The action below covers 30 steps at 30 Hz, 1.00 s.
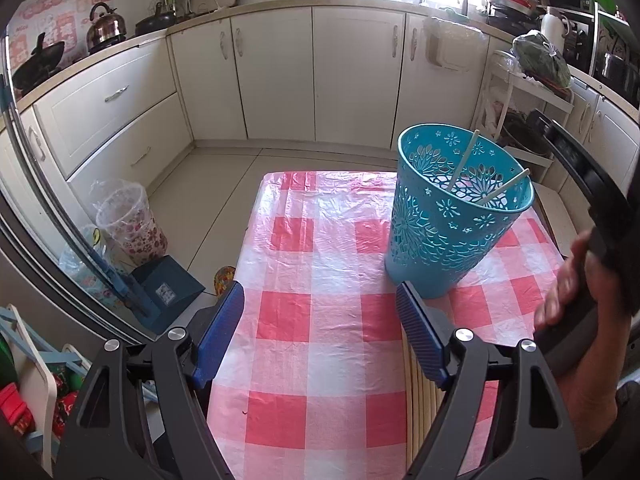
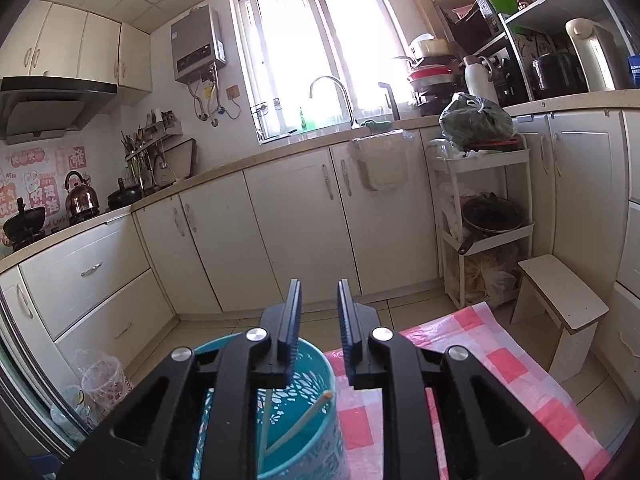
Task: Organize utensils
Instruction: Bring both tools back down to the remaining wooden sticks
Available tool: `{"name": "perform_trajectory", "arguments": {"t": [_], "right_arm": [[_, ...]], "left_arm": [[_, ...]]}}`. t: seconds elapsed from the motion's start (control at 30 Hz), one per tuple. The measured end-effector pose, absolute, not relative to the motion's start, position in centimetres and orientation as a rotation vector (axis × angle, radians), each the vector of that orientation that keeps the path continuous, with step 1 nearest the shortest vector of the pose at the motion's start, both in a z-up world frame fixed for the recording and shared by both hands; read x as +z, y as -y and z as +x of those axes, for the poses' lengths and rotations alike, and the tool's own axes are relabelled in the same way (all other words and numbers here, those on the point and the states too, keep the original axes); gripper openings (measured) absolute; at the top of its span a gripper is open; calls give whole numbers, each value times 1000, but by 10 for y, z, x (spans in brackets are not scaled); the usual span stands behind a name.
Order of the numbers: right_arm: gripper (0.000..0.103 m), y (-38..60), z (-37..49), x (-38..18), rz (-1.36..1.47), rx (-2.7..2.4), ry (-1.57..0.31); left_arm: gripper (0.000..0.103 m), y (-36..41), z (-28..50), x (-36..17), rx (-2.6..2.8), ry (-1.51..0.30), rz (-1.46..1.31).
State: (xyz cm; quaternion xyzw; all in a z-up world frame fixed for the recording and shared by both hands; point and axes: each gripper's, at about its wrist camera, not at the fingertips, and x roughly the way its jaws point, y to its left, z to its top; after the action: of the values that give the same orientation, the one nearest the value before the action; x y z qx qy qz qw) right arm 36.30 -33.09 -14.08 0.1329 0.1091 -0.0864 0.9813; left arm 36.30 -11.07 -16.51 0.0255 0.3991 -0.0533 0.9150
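A blue perforated utensil basket (image 1: 454,212) stands on the red-and-white checked table (image 1: 320,320), toward its right side. Two pale chopsticks (image 1: 464,166) lean inside it. My left gripper (image 1: 320,308) is open and empty, low over the table, just left of and in front of the basket. My right gripper (image 2: 319,312) is open with a narrow gap, empty, held above the basket (image 2: 296,420), which shows below its fingers with the chopsticks (image 2: 298,426) inside. In the left wrist view the right gripper's body and the hand holding it (image 1: 576,280) show at the right edge.
A bamboo mat (image 1: 420,420) lies on the table near the front right. A small wooden stool (image 2: 560,304) and a white rack (image 2: 484,216) stand right of the table. Bins (image 1: 128,220) and a dustpan (image 1: 168,288) are on the floor at left. Cabinets line the far wall.
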Motion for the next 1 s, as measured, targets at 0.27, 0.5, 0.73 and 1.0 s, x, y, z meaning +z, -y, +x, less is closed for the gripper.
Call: {"name": "perform_trajectory", "arguments": {"t": [0.27, 0.5, 0.73, 1.0], "right_arm": [[32, 342, 311, -148, 298, -173, -287], [32, 329, 280, -186, 266, -126, -507], [32, 305, 283, -233, 237, -59, -720], [25, 285, 285, -260, 164, -19, -832]], "left_arm": [[75, 111, 353, -156, -112, -809, 50], [75, 109, 343, -148, -126, -809, 39], [76, 105, 333, -145, -125, -819, 35], [76, 99, 325, -144, -99, -830, 51]]}}
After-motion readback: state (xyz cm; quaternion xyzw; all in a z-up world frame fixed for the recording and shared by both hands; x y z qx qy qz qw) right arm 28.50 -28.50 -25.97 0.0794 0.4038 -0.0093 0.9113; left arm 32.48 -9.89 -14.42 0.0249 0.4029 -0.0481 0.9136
